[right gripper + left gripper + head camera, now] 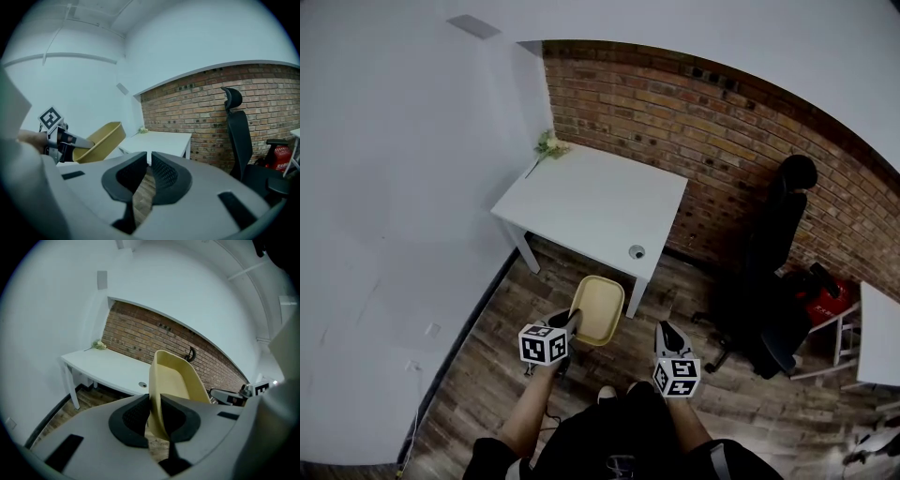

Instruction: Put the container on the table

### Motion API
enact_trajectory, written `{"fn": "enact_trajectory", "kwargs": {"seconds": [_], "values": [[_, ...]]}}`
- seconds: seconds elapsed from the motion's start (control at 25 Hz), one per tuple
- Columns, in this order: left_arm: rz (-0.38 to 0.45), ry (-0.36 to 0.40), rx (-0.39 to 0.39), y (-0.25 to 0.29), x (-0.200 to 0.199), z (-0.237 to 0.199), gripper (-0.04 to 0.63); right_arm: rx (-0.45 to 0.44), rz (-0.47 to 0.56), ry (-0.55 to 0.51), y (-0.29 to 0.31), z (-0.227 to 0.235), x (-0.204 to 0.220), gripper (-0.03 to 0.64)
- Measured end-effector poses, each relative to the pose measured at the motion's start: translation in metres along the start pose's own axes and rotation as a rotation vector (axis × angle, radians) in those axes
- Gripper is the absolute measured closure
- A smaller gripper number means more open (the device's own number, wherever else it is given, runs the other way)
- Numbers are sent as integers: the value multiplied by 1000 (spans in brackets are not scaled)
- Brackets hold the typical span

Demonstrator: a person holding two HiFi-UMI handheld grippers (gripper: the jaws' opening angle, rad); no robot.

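Note:
A shallow yellow container (598, 309) hangs in the air in front of the white table (591, 206), below its near edge and over the wooden floor. My left gripper (572, 323) is shut on the container's near rim. In the left gripper view the rim stands on edge between the pads, and the container (176, 378) tilts up toward the table (108, 369). My right gripper (668, 336) is beside it to the right, apart from the container. In the right gripper view this gripper (150, 164) is shut with nothing between its jaws, and the container (101, 138) shows at the left.
A small bunch of flowers (549, 143) lies at the table's far corner and a round grommet (636, 251) sits near its front edge. A black office chair (769, 281) and a red object (825, 295) stand to the right by the brick wall (703, 141).

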State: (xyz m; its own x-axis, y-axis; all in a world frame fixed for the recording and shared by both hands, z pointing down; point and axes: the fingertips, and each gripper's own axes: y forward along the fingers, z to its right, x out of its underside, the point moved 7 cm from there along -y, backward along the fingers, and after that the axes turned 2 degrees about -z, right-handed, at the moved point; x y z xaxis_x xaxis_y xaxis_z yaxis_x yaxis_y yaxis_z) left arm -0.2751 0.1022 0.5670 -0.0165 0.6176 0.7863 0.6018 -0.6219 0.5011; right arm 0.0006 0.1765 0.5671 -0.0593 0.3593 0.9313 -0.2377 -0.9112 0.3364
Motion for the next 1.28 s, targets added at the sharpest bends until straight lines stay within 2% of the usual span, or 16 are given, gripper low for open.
{"fn": "enact_trajectory", "kwargs": {"seconds": [0.44, 0.92, 1.28], "values": [[-29, -2, 15, 66, -33, -5, 545, 3, -9, 23, 56, 42, -17, 591], [-11, -5, -14, 162, -113, -18, 545, -52, 11, 8, 166, 110, -81, 591], [-8, -5, -50, 218, -155, -18, 545, -86, 20, -9, 217, 158, -114, 591]]}}
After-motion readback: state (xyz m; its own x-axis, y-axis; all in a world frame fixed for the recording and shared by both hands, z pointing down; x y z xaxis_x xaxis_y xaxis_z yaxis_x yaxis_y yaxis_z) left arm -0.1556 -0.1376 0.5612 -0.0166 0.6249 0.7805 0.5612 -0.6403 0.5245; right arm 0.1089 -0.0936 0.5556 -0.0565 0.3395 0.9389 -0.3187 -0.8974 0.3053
